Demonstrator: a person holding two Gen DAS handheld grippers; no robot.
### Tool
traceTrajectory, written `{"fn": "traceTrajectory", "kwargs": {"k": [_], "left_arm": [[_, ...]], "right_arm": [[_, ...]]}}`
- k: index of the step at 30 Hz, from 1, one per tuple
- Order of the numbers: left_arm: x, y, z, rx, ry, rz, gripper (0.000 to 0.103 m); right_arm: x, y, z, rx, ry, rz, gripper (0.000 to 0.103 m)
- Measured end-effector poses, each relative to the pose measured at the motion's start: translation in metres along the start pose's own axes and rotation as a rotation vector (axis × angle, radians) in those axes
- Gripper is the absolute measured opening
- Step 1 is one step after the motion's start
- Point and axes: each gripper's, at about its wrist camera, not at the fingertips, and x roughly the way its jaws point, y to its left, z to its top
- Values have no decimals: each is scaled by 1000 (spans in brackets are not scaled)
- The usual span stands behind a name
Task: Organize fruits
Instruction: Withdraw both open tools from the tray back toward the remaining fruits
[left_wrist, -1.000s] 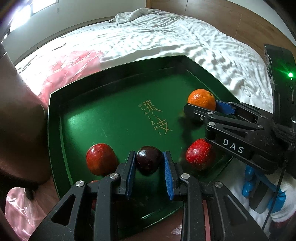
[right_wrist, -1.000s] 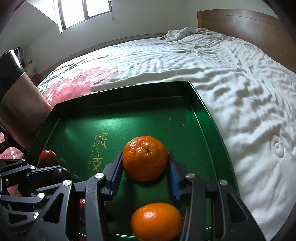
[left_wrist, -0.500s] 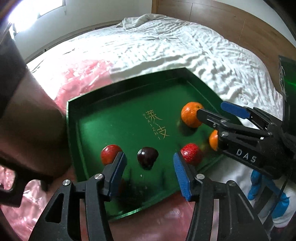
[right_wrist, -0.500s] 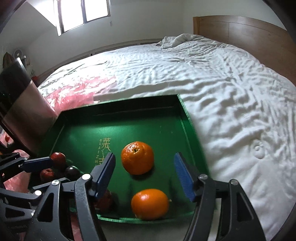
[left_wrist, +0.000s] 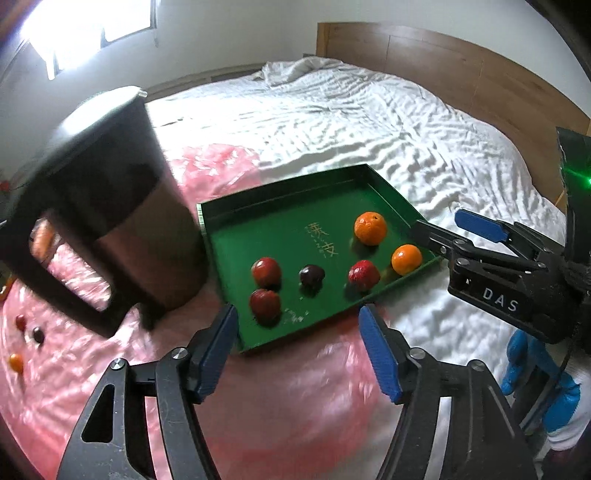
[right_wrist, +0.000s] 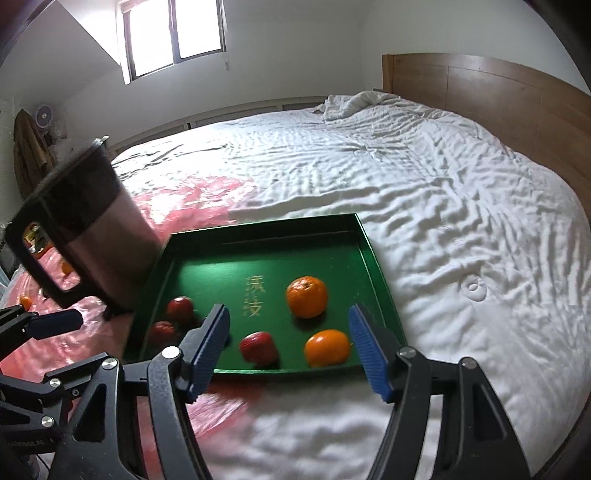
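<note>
Green tray sits on the white bed, its left edge just beside a dark jug that stands on pink plastic sheet. My left claw hangs above the tray's near edge with its blue pads apart and the jaws opening; nothing is between them. My right claw hangs over the tray's near edge too, jaws as wide as they go and empty.

Six fruits lie loose on the tray floor. In the left view two oranges sit toward the right edge: one orange further in, beside the gold lettering, and a second orange close to the near right corner. A red fruit lies just left of that second orange. A dark plum lies near the middle of the near half. Two more red ones sit toward the left edge, one behind the other, close together; I cannot tell whether they touch.

In the right view the far orange and the near orange show between my right pads, with the red fruit to their left.

Off the tray, small fruits lie on the pink sheet at the far left: a red one, a dark one and an orange one. My right claw's frame reaches in from the right in the left view.
</note>
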Motion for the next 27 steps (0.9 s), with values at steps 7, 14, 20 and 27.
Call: {"fn": "traceTrajectory", "kwargs": {"k": [7,14,20,27], "left_arm": [[-46,14,-25,-22,-50,60,81],[-86,34,-50,-46,-81,110,83],[-120,52,-67,-58,-119,164,85],[-149,70,-90,-88,-150,209,90]], "right_arm": [[-34,24,-21,-5,3,-8,103],[-64,54,-43,-26,1,7,103],[-91,80,-50,-44,-27,28,103],[-115,114,-62,-78,-41,51,103]]}}
